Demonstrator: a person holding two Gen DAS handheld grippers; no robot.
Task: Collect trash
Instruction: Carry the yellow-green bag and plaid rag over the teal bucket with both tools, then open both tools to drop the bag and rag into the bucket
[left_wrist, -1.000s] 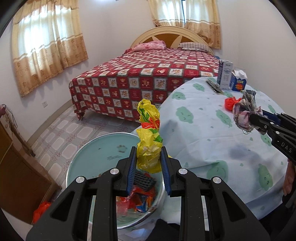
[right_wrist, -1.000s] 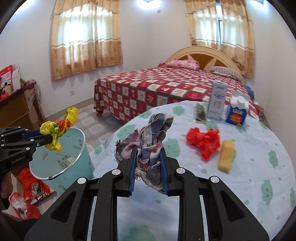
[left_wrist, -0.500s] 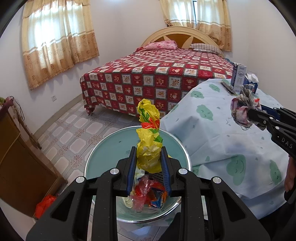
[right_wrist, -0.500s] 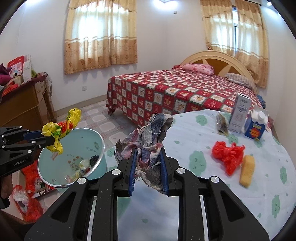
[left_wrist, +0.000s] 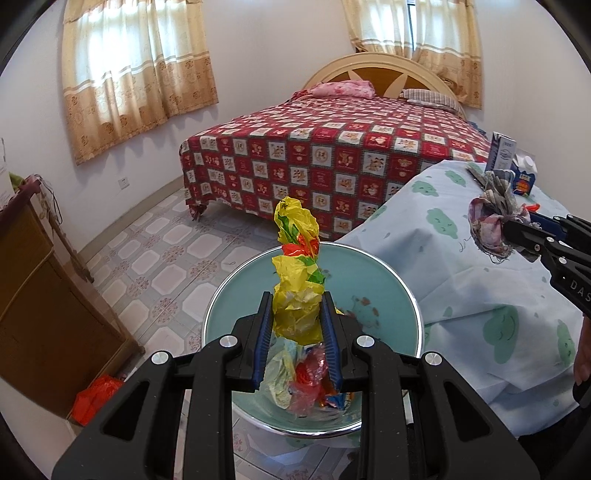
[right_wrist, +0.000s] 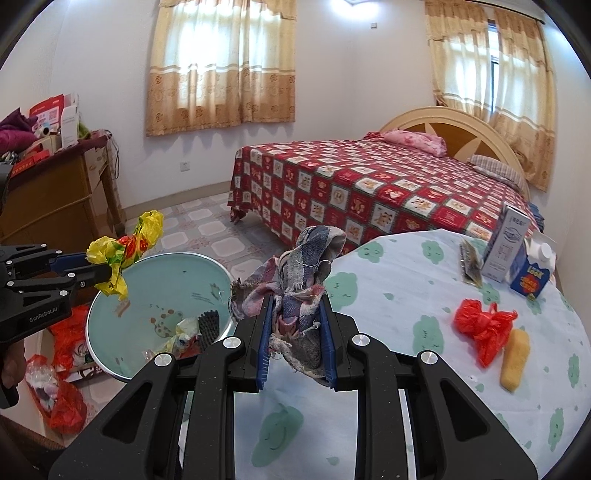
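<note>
My left gripper (left_wrist: 296, 314) is shut on a crumpled yellow, red and green plastic wrapper (left_wrist: 297, 273), held directly over the teal trash bin (left_wrist: 384, 284), which holds several scraps. From the right wrist view the same wrapper (right_wrist: 123, 251) hangs over the bin (right_wrist: 162, 273). My right gripper (right_wrist: 295, 317) is shut on a frayed plaid rag (right_wrist: 303, 273), above the edge of the round table (right_wrist: 424, 369) near the bin. On the table lie a red plastic bag (right_wrist: 480, 325) and a yellow sponge (right_wrist: 514, 360).
A white carton (right_wrist: 506, 243), a blue carton (right_wrist: 530, 273) and a dark packet (right_wrist: 470, 262) stand at the table's far side. A bed with a red patterned cover (right_wrist: 369, 192) lies beyond. A wooden cabinet (right_wrist: 55, 199) and red bags (right_wrist: 62, 398) sit left of the bin.
Both grippers moved left with their loads. The wrapper went from the bin's near rim to over its middle, and the rag came closer to the table edge by the bin.
</note>
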